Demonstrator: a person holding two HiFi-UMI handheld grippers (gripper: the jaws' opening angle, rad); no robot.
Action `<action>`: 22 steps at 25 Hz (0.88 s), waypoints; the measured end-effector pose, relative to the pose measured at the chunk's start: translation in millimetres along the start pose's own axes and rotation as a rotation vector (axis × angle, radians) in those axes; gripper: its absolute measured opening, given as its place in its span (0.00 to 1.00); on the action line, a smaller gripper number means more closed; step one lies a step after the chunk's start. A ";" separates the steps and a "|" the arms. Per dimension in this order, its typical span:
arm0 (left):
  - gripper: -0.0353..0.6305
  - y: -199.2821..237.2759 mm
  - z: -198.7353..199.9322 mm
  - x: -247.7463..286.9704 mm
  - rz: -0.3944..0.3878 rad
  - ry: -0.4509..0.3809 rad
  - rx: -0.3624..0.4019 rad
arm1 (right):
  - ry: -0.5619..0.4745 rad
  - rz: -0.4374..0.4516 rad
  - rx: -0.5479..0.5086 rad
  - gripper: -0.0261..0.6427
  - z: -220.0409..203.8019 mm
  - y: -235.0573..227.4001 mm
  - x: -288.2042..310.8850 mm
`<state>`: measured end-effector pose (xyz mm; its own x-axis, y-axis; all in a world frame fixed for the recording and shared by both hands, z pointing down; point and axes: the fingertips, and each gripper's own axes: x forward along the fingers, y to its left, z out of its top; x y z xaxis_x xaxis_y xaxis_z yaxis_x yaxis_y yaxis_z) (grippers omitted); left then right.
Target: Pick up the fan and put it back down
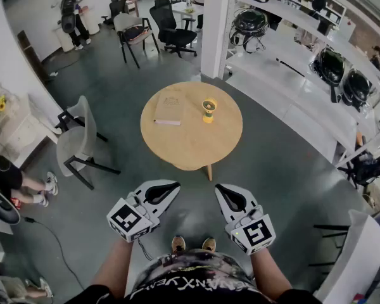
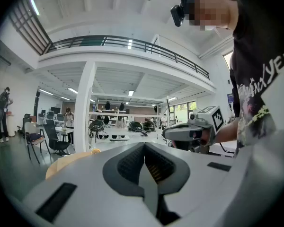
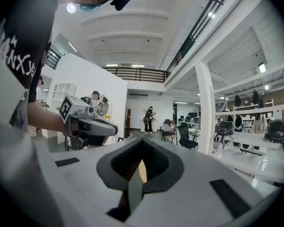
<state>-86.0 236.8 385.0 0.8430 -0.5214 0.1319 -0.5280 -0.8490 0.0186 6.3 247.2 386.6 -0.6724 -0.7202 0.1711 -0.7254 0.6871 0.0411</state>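
Left gripper point(image 1: 172, 186), right gripper point(image 1: 220, 190) closed, short of table point(image 1: 189, 158) edge; fan point(image 1: 208, 110) probably upright.

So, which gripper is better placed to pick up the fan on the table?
Probably the right gripper: the fan stands almost straight ahead of it, while the book lies on the left gripper's side. Both are shut, empty and short of the table.

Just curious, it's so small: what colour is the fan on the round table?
The fan is yellow, clearest in the head view.
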 end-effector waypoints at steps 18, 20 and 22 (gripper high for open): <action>0.08 -4.7 0.7 9.0 -0.005 0.002 -0.001 | 0.000 0.006 0.013 0.04 -2.1 -6.0 -6.1; 0.08 -5.1 -0.5 8.3 -0.007 0.005 0.000 | -0.001 0.004 0.013 0.04 -2.8 -5.1 -5.8; 0.08 -5.0 -1.4 8.3 -0.008 0.006 0.004 | -0.001 0.003 0.010 0.04 -4.0 -4.8 -5.2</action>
<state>-76.6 236.8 387.3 0.8465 -0.5143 0.1378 -0.5210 -0.8534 0.0157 13.9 248.0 389.4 -0.6744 -0.7184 0.1705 -0.7251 0.6880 0.0308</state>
